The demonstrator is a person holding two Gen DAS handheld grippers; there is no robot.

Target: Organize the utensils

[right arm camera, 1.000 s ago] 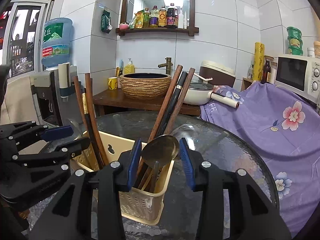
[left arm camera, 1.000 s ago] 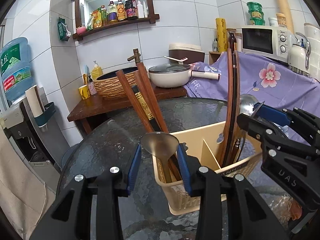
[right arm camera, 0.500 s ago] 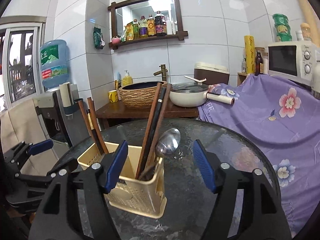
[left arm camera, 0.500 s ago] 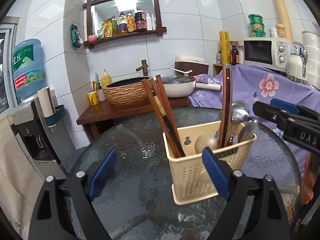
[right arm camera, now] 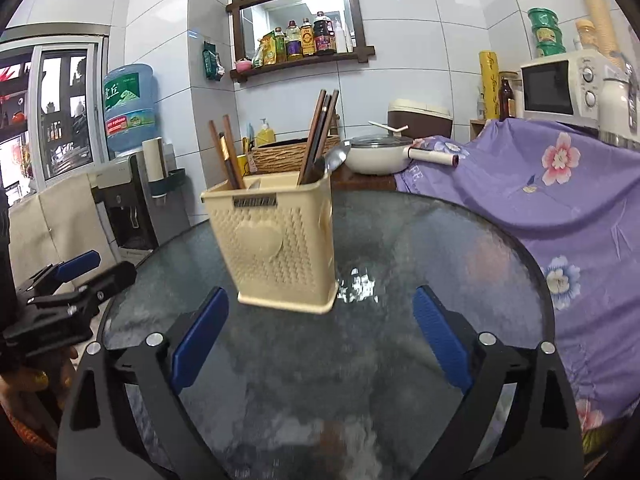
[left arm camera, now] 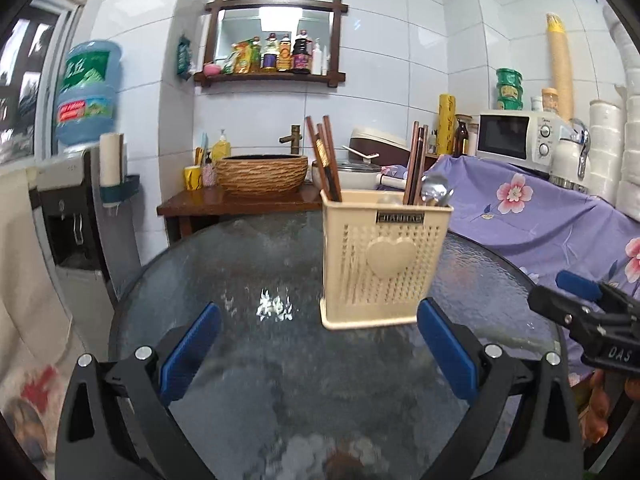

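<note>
A cream perforated utensil holder (left arm camera: 384,260) (right arm camera: 276,252) stands upright on the round glass table (left arm camera: 248,264) (right arm camera: 440,248). Its left compartment holds dark wooden chopsticks (left arm camera: 326,160) (right arm camera: 228,152). Its right compartment holds more chopsticks (left arm camera: 416,160) (right arm camera: 320,132) and metal spoons (left arm camera: 436,192) (right arm camera: 336,158). My left gripper (left arm camera: 318,306) hovers short of the holder, jaws opening wide, nothing between them. My right gripper (right arm camera: 320,292) also sits back from the holder, jaws opening, empty. Each gripper shows at the edge of the other's view (left arm camera: 588,320) (right arm camera: 76,280).
A purple flowered cloth (left arm camera: 540,216) (right arm camera: 552,184) covers the counter to the right, under a white microwave (left arm camera: 516,138) (right arm camera: 560,84). Behind the table are a woven basin (left arm camera: 262,174) on a wooden stand, a white pan (right arm camera: 378,156) and a water dispenser (left arm camera: 86,92).
Both grippers let go of the spoons they held over the holder, opened wide, and pulled back and down. The spoons now stand in the holder's right compartment.
</note>
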